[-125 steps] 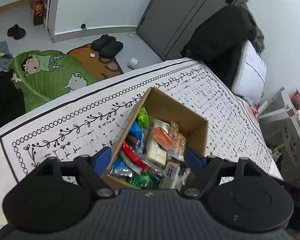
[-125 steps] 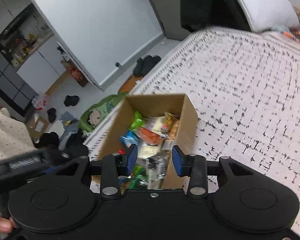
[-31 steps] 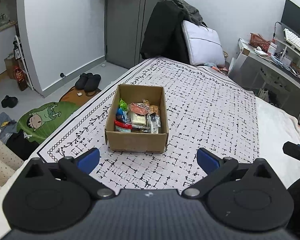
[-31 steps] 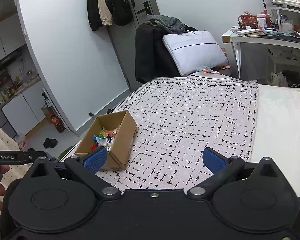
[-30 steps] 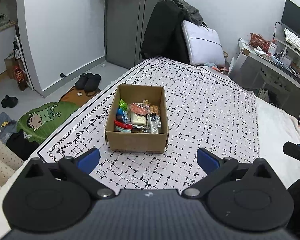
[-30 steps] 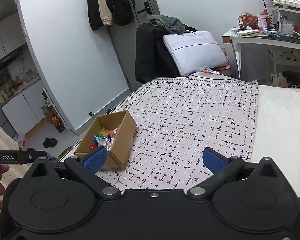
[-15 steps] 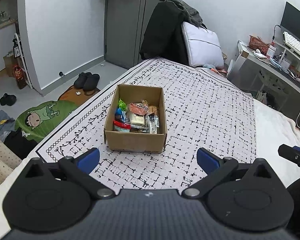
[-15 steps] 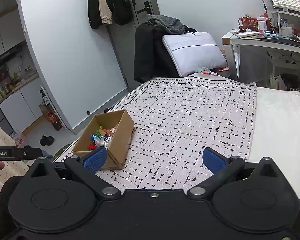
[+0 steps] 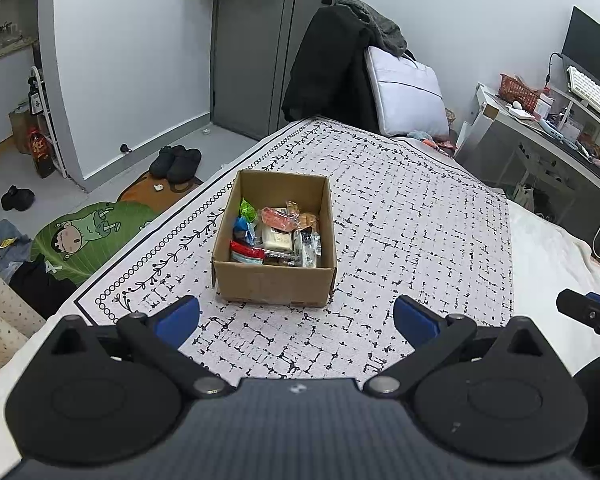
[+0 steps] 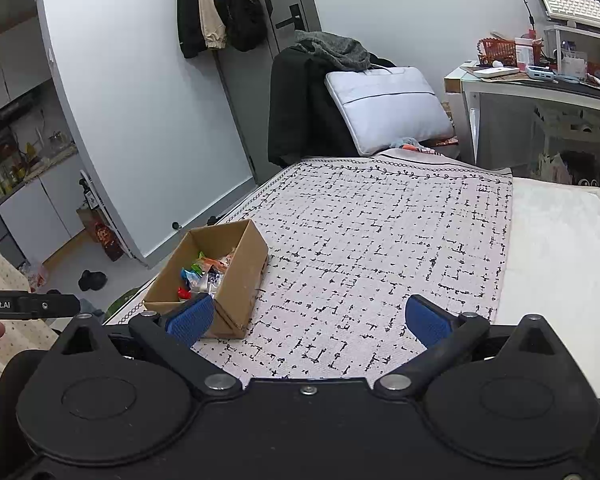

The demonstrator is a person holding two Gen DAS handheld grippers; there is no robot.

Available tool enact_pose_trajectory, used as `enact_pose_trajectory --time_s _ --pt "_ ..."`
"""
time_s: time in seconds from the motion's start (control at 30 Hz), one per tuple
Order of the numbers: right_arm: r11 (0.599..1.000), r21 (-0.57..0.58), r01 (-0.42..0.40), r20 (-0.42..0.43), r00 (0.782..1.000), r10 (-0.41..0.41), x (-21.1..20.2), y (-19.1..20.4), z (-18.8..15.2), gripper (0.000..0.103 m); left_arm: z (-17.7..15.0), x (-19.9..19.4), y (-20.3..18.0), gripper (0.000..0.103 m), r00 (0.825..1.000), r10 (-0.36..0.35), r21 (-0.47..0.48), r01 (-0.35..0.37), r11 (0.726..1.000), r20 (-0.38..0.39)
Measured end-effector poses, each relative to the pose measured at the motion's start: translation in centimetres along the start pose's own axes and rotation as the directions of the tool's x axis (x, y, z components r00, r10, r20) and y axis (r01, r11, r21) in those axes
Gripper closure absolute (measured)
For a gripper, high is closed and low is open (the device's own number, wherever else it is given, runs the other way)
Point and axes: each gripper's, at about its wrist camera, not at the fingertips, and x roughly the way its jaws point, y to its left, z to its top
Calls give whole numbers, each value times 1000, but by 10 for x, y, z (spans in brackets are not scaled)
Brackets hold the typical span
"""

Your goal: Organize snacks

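Observation:
An open cardboard box (image 9: 274, 284) (image 10: 242, 280) stands on the patterned bed cover (image 9: 420, 240), near its left border. Inside lie several wrapped snacks (image 9: 276, 234) (image 10: 204, 274): green, blue, red, orange and cream packets. My left gripper (image 9: 296, 316) hangs open, well back from the box, with nothing between its blue pads. My right gripper (image 10: 306, 318) is open too, empty, to the right of the box and behind it. In the right wrist view its left pad (image 10: 190, 318) overlaps the box's near corner.
The bed's left edge drops to a floor with a green cartoon mat (image 9: 88, 236), slippers (image 9: 176, 158) and clothes. A chair draped in dark coats (image 9: 332, 68) with a grey laptop bag (image 10: 384, 100) stands beyond the bed. A cluttered desk (image 10: 540, 76) is at the right.
Both grippers have pulled far back from the box over the last seconds and opened wide. In the last half second the views barely shift.

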Motion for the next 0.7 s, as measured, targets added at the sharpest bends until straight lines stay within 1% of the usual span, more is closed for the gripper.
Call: enact_pose_trajectory --time_s 0.7 --pt "1000 -3 1 0 1000 -1 -1 0 0 0 -3 -2 1 0 1000 -3 -1 3 1000 3"
